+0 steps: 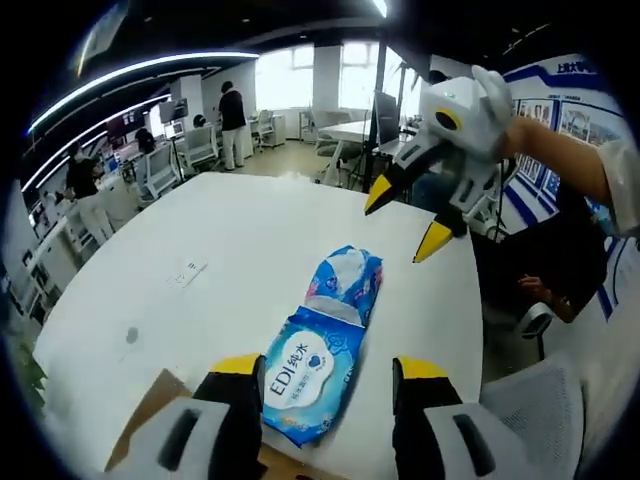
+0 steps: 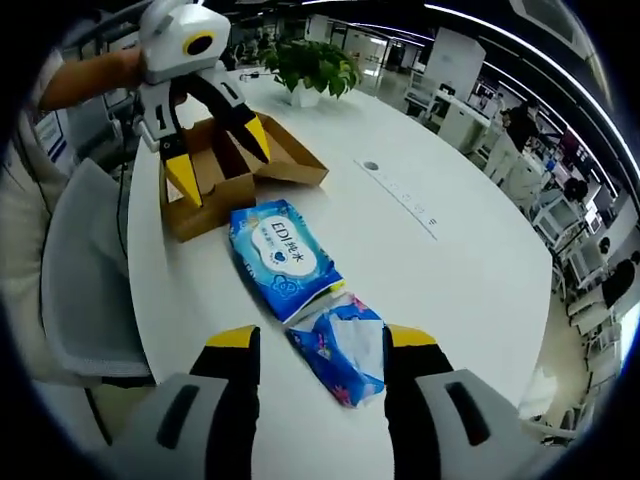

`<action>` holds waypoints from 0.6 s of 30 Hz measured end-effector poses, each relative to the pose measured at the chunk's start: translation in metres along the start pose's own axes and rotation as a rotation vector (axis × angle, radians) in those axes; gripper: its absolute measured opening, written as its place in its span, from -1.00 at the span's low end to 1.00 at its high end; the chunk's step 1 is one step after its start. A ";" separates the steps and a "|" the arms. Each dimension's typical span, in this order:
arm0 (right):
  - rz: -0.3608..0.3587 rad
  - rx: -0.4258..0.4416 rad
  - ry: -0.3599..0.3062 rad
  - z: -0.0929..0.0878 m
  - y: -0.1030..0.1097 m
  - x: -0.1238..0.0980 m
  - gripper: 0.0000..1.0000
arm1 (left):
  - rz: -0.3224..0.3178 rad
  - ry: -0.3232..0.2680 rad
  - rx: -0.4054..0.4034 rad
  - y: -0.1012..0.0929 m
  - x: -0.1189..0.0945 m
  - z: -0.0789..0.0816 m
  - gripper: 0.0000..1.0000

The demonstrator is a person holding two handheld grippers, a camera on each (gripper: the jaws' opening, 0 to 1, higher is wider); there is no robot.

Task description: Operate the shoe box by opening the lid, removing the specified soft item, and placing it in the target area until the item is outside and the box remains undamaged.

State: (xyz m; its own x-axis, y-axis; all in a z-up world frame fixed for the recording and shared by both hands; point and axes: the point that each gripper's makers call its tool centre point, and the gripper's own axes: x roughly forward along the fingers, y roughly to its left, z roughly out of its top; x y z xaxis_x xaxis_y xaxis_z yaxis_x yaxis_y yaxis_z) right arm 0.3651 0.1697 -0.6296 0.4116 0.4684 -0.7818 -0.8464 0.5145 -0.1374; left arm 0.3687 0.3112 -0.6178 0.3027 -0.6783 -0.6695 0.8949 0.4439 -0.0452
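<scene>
A white table (image 2: pixel 470 250) carries an open cardboard shoe box (image 2: pixel 225 165), two blue tissue packs (image 2: pixel 285 255) and a potted plant (image 2: pixel 310 70).

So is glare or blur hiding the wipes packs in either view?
Left gripper view: bright windows behind, but the blue wipes pack reads sharp. Right gripper view: even light, both packs clear, the tissue pack soft-shadowed; fisheye bends the table edge.

Two tissue packs (image 2: pixel 285 255) (image 2: pixel 343 347) lay touching on table (image 2: pixel 470 250); open box (image 2: pixel 225 165) sat beside them, plant (image 2: pixel 315 65) beyond.
</scene>
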 end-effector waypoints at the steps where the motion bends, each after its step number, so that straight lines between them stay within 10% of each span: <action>1: 0.006 -0.007 0.002 0.002 0.003 0.000 -0.05 | 0.003 -0.004 -0.004 0.001 -0.004 -0.001 0.07; 18: 0.094 -0.112 -0.017 0.054 0.048 0.018 -0.01 | 0.138 -0.054 -0.055 0.032 -0.092 -0.046 0.36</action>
State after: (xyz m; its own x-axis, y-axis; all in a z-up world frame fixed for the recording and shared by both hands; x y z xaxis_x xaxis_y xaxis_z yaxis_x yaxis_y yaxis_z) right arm 0.3499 0.2415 -0.6170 0.3339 0.5230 -0.7842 -0.9134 0.3848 -0.1323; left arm 0.3547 0.4145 -0.5919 0.4404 -0.6382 -0.6315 0.8245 0.5659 0.0030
